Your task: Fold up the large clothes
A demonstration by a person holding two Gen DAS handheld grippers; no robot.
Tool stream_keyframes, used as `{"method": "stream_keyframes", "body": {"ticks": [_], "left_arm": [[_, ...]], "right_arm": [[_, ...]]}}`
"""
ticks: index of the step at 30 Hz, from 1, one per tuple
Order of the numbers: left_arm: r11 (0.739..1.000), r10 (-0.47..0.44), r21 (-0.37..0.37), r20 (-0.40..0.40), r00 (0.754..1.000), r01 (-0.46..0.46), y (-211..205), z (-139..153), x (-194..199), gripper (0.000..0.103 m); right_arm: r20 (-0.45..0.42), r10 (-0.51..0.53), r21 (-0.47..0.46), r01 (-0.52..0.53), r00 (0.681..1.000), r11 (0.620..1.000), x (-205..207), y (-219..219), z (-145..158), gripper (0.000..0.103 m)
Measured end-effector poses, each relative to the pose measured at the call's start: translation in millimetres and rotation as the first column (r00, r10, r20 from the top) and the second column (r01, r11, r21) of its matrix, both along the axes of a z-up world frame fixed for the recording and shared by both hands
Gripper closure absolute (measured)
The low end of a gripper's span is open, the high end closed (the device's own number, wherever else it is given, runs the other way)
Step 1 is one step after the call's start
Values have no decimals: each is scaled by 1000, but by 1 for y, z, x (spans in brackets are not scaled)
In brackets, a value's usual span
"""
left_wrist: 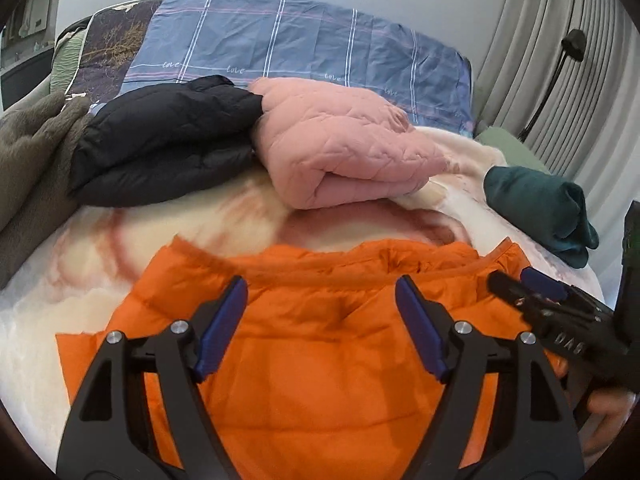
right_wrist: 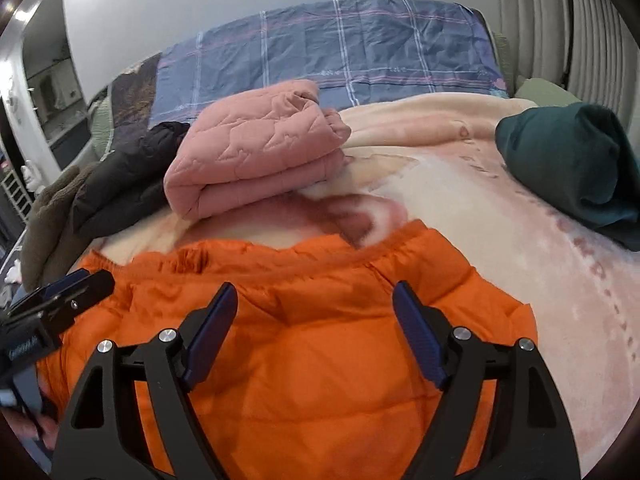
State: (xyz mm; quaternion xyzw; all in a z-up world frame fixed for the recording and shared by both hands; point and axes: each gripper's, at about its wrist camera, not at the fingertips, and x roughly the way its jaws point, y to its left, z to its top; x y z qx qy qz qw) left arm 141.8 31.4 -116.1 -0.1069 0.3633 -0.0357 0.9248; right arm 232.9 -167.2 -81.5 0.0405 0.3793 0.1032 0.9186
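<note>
An orange puffer jacket lies flat on the bed's cream and pink blanket, its far hem toward the pillows; it also shows in the right wrist view. My left gripper is open above the jacket's middle, holding nothing. My right gripper is open over the jacket, also empty. The right gripper shows in the left wrist view at the jacket's right edge. The left gripper shows in the right wrist view at the jacket's left edge.
A folded pink quilted jacket and a folded black puffer jacket lie beyond the orange one. A folded dark green garment sits at the right. A brown fleece lies left. A blue plaid pillow is at the back.
</note>
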Motion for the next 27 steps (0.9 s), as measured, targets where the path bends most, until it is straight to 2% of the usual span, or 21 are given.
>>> {"method": "stream_keyframes", "body": {"ticks": [2,4,6,11,27], "left_arm": [[998,27,65,-60,998,-23,-7,-17,13,25],[994,47,104,-94,994,-37,-8,-39,19,21],[999,42,28,-72,997,-40,4,-46,15,21],[995,45,89,-62,997,-40,-4,-49,13,21],[992,56,113,-57,997,-49,-5,-64,17,21]], "right_arm": [[-42,4,-24,-5,999,1000,9,7,-18,21],[-48,19,-2,-20,999,1000,13,7,-33,17],[-36,31,3,-31,999,1000,11,6,-35,16],[-8,31,-22,-31,999,999,8,10,-40,16],[-13,22,-54,-22,1000,998,20,15,-56,14]]}}
